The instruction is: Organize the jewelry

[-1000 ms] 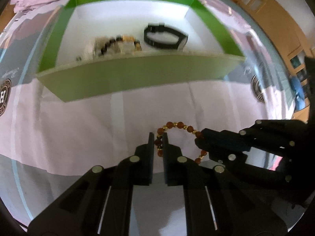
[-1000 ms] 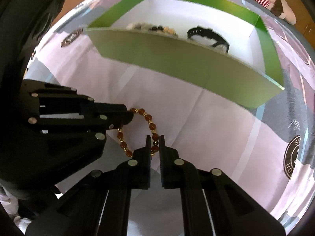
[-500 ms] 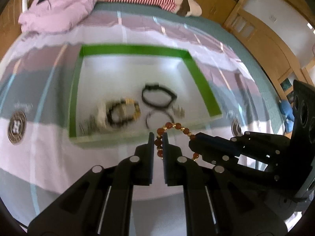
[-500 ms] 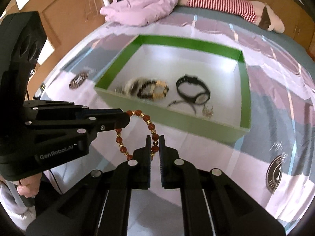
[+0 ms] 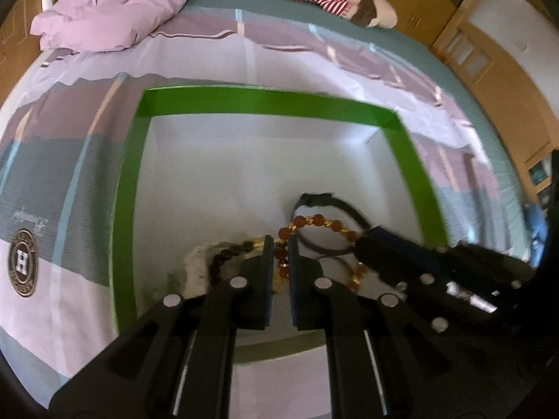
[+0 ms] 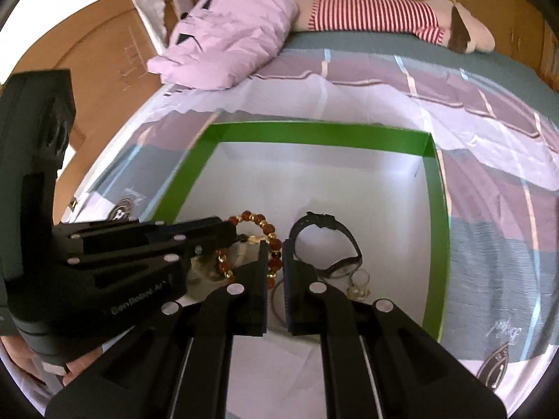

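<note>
Now: both claws, left [image 5: 281, 255] and right [image 6: 275, 262], clench amber bead bracelet [image 5: 316, 221]; label reads, seemingly, "GenRobot.AI" [image 6: 139, 303]

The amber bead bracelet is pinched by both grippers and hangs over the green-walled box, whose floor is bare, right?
Not bare. The right wrist view shows a black watch in the box. Both the left gripper and right gripper do pinch the amber bead bracelet.
</note>
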Demonstrator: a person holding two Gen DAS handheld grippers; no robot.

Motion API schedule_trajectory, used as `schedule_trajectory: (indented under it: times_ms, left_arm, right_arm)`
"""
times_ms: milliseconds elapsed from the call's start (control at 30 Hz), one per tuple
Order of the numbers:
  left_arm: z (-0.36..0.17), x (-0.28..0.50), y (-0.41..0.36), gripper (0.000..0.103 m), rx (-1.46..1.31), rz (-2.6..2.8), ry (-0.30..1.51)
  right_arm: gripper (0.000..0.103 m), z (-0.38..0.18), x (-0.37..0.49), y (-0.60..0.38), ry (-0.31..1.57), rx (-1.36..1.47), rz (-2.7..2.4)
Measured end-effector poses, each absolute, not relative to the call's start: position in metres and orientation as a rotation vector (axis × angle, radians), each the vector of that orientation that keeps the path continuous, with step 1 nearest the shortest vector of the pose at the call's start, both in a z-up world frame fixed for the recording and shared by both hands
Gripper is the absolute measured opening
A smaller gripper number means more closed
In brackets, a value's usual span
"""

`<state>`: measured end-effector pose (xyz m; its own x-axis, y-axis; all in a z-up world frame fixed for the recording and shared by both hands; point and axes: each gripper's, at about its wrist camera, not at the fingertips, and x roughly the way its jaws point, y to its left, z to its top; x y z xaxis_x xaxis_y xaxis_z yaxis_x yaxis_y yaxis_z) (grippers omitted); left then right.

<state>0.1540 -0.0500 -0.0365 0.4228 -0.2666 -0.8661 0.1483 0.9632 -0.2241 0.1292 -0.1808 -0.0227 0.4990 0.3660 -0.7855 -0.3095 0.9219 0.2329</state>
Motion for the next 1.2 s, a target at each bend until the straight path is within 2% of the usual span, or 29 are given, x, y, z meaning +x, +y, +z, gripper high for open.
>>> schedule_trajectory:
  times_ms: [33,67,100,133,200,233,267,300,333,367,400,467,500,667,900,1200]
  left_arm:
    - [-0.036,0.153,-0.048,0.011,-0.1,-0.229,1.097]
    - [-0.034,0.152,-0.046,0.018,-0.093,-0.211,1.091]
    - [-0.03,0.15,-0.043,0.029,-0.096,-0.197,1.077]
    - [-0.025,0.147,-0.04,0.034,-0.098,-0.186,1.061]
    - [-0.012,0.134,-0.037,0.047,-0.073,-0.139,1.003]
    - [-0.005,0.125,-0.038,0.05,-0.055,-0.128,0.972]
    - [0.001,0.117,-0.039,0.06,-0.04,-0.123,0.946]
    - [0.008,0.106,-0.039,0.066,-0.027,-0.115,0.917]
    - [0.014,0.097,-0.039,0.067,-0.017,-0.092,0.891]
    - [0.019,0.09,-0.038,0.07,-0.013,-0.079,0.874]
    - [0.022,0.088,-0.037,0.075,-0.015,-0.072,0.866]
    - [0.027,0.081,-0.032,0.089,-0.011,-0.051,0.85]
    - [0.027,0.076,-0.03,0.093,-0.008,-0.041,0.844]
    - [0.023,0.07,-0.036,0.1,-0.015,-0.077,0.878]
    - [0.02,0.066,-0.051,0.101,0.067,-0.085,0.885]
    - [0.018,0.066,-0.047,0.101,0.079,-0.071,0.896]
  right_arm:
    - [0.007,-0.026,0.132,-0.18,0.973,0.069,0.407]
    - [0.01,-0.028,0.134,-0.18,0.978,0.074,0.405]
    - [0.025,-0.03,0.137,-0.181,0.986,0.081,0.39]
    - [0.033,-0.03,0.136,-0.182,0.989,0.088,0.376]
    - [0.055,-0.027,0.133,-0.189,0.972,0.1,0.321]
    - [0.06,-0.024,0.13,-0.193,0.961,0.109,0.297]
    - [0.065,-0.02,0.124,-0.198,0.945,0.115,0.253]
    - [0.07,-0.016,0.12,-0.202,0.932,0.116,0.216]
    - [0.074,-0.012,0.113,-0.207,0.91,0.118,0.172]
    - [0.085,-0.006,0.102,-0.21,0.88,0.119,0.127]
    - [0.091,0.0,0.094,-0.211,0.85,0.125,0.102]
    - [0.094,0.011,0.08,-0.213,0.788,0.136,0.055]
    - [0.101,0.014,0.076,-0.213,0.772,0.132,0.038]
    - [0.102,0.022,0.061,-0.223,0.717,0.121,-0.064]
    - [0.102,0.023,0.06,-0.21,0.724,0.027,-0.068]
    - [0.102,0.02,0.057,-0.205,0.745,0.053,-0.01]
